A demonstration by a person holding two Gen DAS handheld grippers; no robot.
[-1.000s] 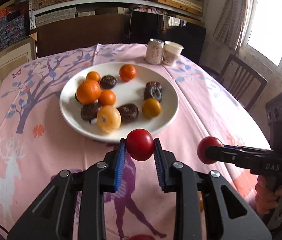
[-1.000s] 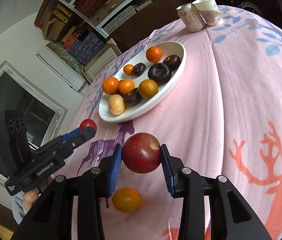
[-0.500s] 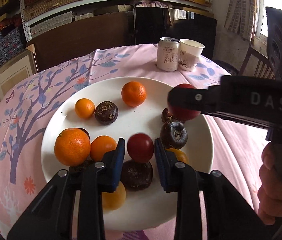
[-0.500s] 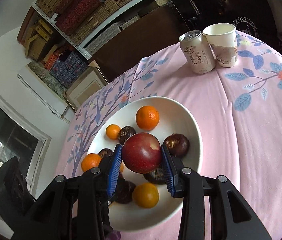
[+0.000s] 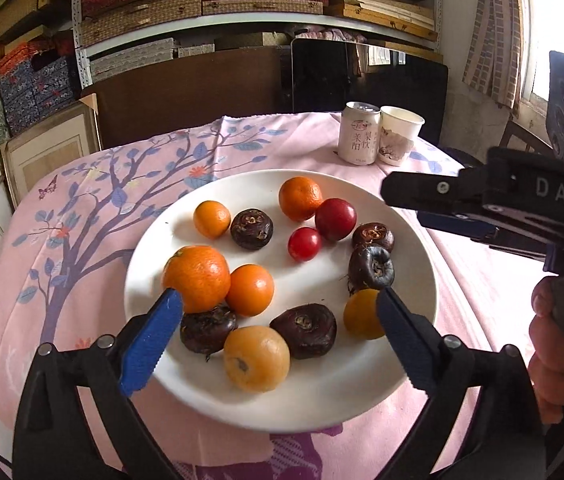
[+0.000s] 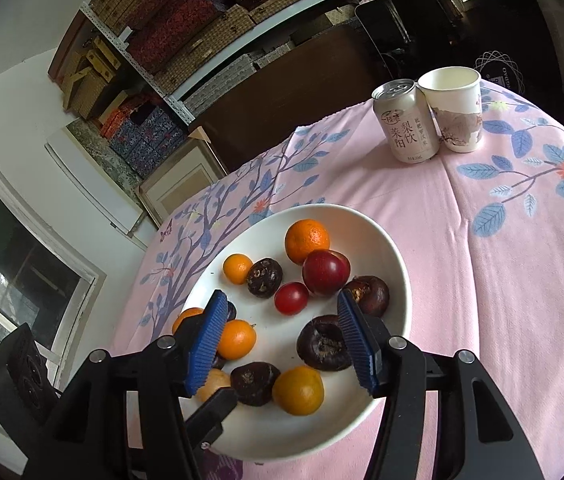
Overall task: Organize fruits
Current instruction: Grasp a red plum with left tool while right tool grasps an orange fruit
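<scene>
Two red fruits, a small round tomato-like one (image 5: 304, 243) and a larger plum-like one (image 5: 335, 219), have been released onto the white round plate (image 5: 410, 240) mid-worktop; both hand-held grippers (image 5: 277, 312) (image 6: 282, 328) are now spread, empty.

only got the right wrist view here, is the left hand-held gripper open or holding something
Observer: Open. The left hand-held gripper hangs over the plate with its jaws spread wide and nothing between them.
Operator: what's half hidden at the plate's left edge, i just see a bit of orange
Observer: A big orange, the largest fruit on the plate, right beside a smaller orange.
Operator: and the pale thing at the near rim
Observer: A whole yellow fruit, lying beside a dark fruit.
</scene>
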